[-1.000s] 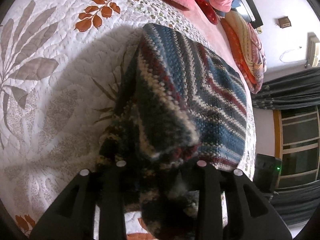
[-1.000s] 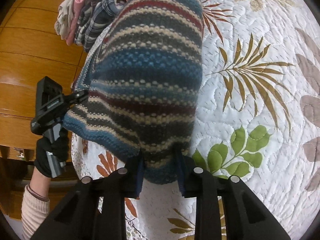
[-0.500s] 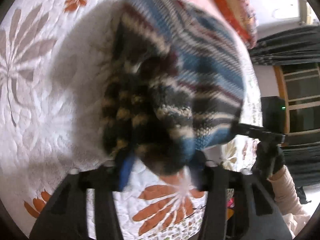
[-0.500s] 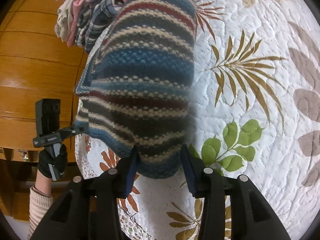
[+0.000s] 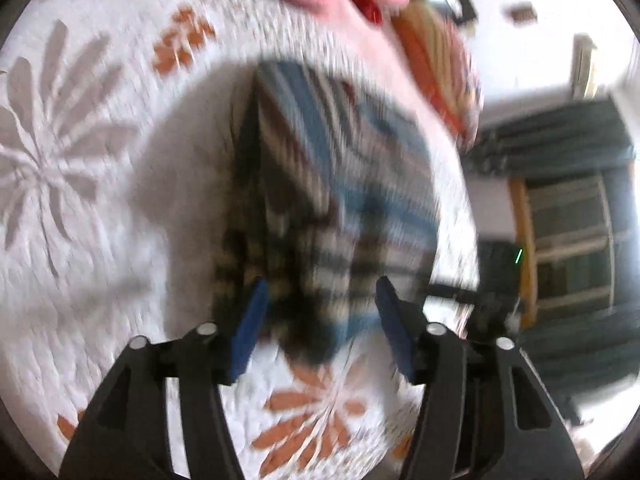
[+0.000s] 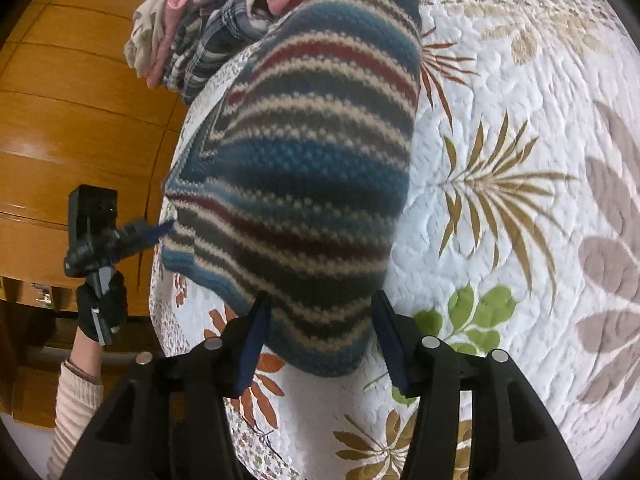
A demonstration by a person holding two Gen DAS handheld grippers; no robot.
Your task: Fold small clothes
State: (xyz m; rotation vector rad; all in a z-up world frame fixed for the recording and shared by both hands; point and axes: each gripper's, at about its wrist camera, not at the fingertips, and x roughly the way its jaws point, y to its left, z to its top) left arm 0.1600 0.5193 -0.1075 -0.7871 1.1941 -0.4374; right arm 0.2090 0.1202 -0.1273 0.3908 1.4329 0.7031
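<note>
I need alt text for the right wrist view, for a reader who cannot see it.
A folded striped knit garment lies on a leaf-patterned quilt, with the open right gripper around its near edge. At left, a gloved hand holds the left gripper beside the garment; a clothes pile sits behind.

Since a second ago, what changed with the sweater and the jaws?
Both grippers let go: the right gripper and left gripper opened their jaws and eased back. The striped sweater now lies folded on the quilt. The clothes pile stayed put.
</note>
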